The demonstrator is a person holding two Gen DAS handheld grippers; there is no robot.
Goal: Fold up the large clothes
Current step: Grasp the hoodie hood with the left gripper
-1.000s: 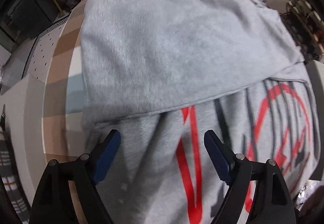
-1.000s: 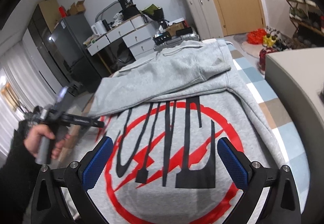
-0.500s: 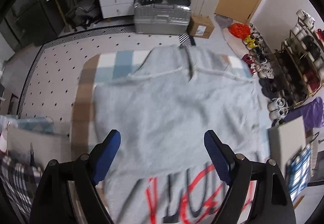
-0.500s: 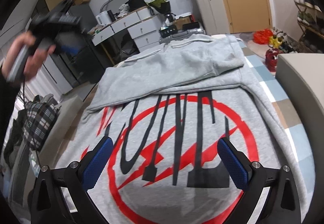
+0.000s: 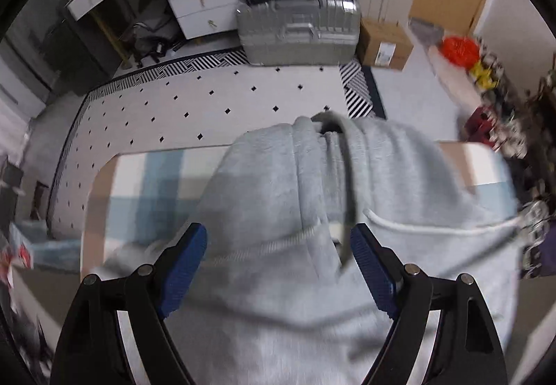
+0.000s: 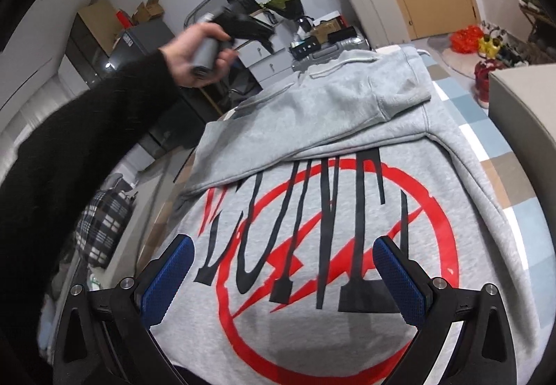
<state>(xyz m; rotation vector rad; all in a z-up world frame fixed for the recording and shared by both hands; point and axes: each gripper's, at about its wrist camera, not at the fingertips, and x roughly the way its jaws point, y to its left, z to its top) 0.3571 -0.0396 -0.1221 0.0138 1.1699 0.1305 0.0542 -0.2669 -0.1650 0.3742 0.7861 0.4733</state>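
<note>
A grey hooded sweatshirt [image 6: 312, 211] is seen spread over a checked cloth [image 6: 500, 183] of blue, tan and white squares, filling the centre and lower part of the right wrist view. Its print is shown large: tall black letters laid across a red circle with a red lightning bolt. The upper part of the garment has been folded down, so that a plain grey band with a ribbed cuff lies across the frame just above the print. In the left wrist view the hood [image 5: 333, 183] is seen at centre, its dark opening and a white drawstring running across the fabric – all of it blurred.

The left gripper [image 5: 278, 263] is held above the hood with its blue pads spread wide and nothing pinched between them. The right gripper [image 6: 285, 273] is likewise held with its pads well apart, over the print, and no fabric is caught.

In the upper left of the right wrist view a hand [image 6: 194, 58] in a black sleeve is seen around a grey handle (the other tool, smeared by motion). The lettering cannot be read with confidence, since its top is covered by the folded band. The lower hem is cut off by the bottom edge of the frame – and the sweatshirt's left side is partly hidden behind the sleeve.
</note>
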